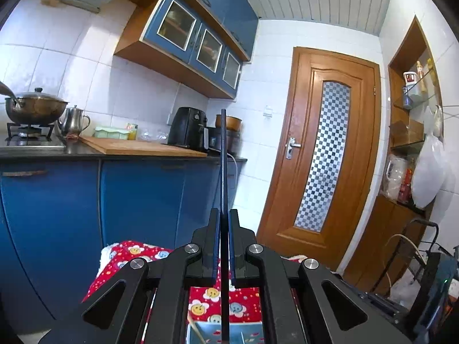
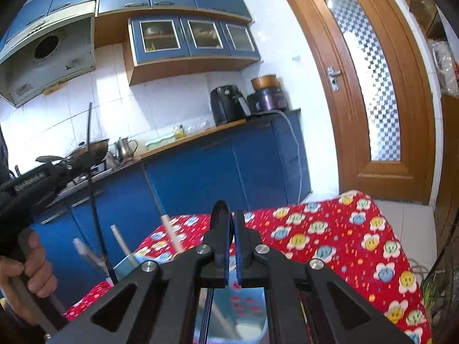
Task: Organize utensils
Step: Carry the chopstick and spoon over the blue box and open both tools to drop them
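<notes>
My left gripper is shut on a thin dark utensil handle that stands upright between its pads; its lower end reaches down toward a light blue container. In the right wrist view the left gripper holds this dark stick over the light blue container, which holds several pale utensil handles. My right gripper is shut on a dark rounded utensil above a shiny container.
A table with a red flowered cloth carries the containers. Blue kitchen cabinets and a counter with a pot, kettle and air fryer stand behind. A wooden door is to the right.
</notes>
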`<state>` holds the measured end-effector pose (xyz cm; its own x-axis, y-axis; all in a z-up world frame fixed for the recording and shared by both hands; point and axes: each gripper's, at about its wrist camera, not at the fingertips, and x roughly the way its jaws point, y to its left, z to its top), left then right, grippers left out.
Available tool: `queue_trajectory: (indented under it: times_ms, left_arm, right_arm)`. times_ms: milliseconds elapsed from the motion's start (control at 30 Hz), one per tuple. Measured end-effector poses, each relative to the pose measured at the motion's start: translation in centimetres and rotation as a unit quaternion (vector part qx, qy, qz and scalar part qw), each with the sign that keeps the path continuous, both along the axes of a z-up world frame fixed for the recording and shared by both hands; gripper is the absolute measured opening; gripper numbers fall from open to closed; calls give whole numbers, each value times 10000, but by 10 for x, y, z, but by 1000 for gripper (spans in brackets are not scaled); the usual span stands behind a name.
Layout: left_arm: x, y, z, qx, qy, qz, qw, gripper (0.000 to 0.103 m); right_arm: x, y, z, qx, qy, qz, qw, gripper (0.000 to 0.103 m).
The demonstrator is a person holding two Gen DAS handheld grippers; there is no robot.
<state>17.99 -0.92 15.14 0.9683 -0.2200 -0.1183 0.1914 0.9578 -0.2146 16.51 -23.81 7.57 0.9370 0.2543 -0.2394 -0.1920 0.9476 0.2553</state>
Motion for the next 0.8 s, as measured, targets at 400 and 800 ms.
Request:
queue_trajectory:
  times_ms: [400, 800]
  left_arm:
    - [11, -20, -40, 273, 226, -30, 9994, 5]
    - [-5, -30, -49, 661, 308, -154, 9972, 20]
  right_arm:
    - [5, 7, -19, -466, -274, -97, 9985, 4]
    - [-4, 15, -26, -540, 66, 24, 9985, 18]
